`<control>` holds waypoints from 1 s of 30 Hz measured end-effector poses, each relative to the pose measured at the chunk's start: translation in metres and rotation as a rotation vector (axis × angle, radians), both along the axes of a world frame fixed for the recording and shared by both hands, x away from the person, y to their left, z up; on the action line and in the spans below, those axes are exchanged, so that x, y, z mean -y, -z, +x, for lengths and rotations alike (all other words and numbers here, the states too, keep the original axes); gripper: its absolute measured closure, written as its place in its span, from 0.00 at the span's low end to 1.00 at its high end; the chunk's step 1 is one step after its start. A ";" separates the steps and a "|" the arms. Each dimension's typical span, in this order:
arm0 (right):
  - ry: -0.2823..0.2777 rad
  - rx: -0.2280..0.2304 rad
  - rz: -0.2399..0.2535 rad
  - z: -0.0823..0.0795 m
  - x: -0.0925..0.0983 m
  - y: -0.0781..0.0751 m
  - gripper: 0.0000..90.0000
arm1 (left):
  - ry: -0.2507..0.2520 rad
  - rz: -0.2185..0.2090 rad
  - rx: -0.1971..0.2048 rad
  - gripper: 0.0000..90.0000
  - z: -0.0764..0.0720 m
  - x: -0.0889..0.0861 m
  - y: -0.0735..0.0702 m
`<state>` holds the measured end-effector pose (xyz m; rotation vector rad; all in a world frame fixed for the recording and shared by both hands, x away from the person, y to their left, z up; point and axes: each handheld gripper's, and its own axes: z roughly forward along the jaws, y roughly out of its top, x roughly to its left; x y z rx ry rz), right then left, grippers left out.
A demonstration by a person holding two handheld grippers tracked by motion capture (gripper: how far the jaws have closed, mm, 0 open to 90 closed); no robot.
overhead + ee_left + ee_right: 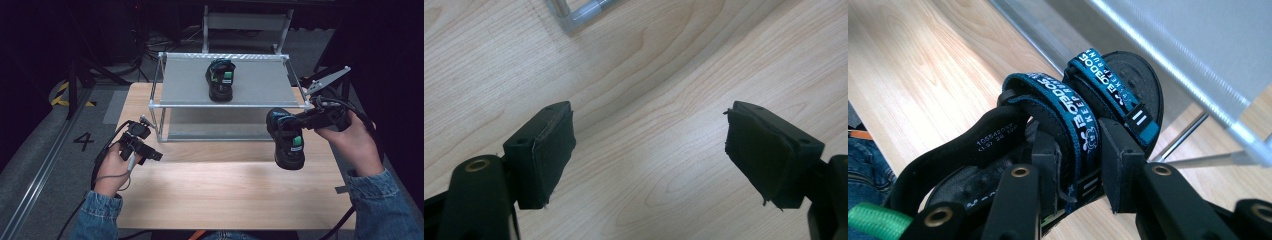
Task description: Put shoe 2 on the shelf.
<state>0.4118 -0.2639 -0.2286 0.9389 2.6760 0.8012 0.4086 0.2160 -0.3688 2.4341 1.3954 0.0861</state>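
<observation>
from the high view, your right gripper [300, 121] is clamped on a black sandal [287, 138] with teal straps, which hangs in the air just off the front right corner of the metal shelf rack [226, 104], above the wooden table [225, 190]. the sandal's toe points toward you and it touches neither the table nor the rack. a second black sandal [221, 79] sits on the rack's top shelf, near its middle, toe toward the rack's front edge. your left gripper [145, 150] is off the rack's front left corner, low over the table, well apart from both sandals, and nothing is between its jaws.

in the left gripper view, the two black jaws stand wide apart with bare table [649, 150] between them. one foot of the rack frame [579, 12] shows at the top, ahead of the jaws. the pads [551, 150] touch nothing.

in the right gripper view, the jaws are closed on the nearer teal strap of the sandal [1068, 115], one pad on each side of it, so the sandal is carried by that strap. a second teal strap lies just beyond the first. the sandal's sole faces the rack, whose shelf edge [1198, 75] runs across the upper right, close behind the sandal. the table [923, 60] is below and left of it.
</observation>
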 end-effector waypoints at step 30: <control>-0.028 0.085 0.038 0.077 -0.048 -0.042 0.79 | -0.024 0.052 0.016 0.18 -0.015 -0.012 0.005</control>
